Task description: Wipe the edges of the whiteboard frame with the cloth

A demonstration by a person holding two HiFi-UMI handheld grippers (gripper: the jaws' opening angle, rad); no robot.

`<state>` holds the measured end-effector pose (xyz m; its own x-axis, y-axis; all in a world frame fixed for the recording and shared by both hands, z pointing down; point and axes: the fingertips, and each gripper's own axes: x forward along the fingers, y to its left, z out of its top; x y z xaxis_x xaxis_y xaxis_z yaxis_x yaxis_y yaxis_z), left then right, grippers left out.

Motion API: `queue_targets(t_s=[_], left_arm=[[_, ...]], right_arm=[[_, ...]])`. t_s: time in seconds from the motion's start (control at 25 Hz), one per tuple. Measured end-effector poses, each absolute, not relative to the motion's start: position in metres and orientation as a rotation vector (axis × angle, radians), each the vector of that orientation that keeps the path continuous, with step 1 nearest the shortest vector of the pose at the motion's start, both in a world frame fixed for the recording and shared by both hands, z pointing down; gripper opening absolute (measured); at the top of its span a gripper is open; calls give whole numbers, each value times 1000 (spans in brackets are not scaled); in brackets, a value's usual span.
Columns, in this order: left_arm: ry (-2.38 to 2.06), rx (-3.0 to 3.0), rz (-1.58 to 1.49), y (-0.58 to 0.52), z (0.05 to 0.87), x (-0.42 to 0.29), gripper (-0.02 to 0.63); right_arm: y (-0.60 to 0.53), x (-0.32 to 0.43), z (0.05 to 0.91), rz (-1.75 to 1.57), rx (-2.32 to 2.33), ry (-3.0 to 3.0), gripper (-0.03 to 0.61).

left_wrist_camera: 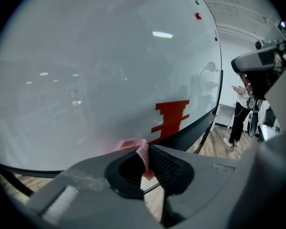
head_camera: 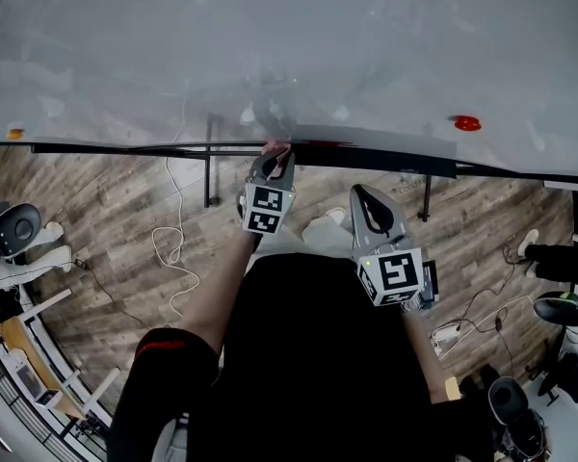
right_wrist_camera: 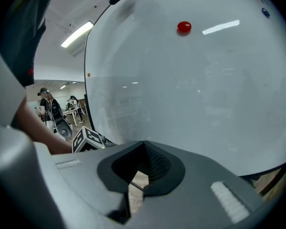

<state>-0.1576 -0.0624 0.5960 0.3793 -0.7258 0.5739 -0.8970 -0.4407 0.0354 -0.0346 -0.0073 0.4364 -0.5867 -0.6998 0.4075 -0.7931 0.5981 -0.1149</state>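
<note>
The left gripper (left_wrist_camera: 145, 152) has its jaws closed tight on a pink cloth (left_wrist_camera: 132, 144), which lies against the black bottom frame (head_camera: 385, 159) of the whiteboard (head_camera: 299, 46). The right gripper (right_wrist_camera: 144, 147) is closed with nothing in it, and it stays just short of the frame.

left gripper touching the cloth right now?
Touching. The left gripper view shows the left gripper with its jaws shut on the pink cloth, and a fold of it pokes out past their tips.
</note>
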Motion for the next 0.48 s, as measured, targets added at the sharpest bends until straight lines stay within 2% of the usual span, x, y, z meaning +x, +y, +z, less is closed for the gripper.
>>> queue_targets(t_s=[0.48], left_arm=[[-1458,2288,706,-64,596,-136,17]], right_arm=[[-4,-11,443,420,1160,-2524,2]])
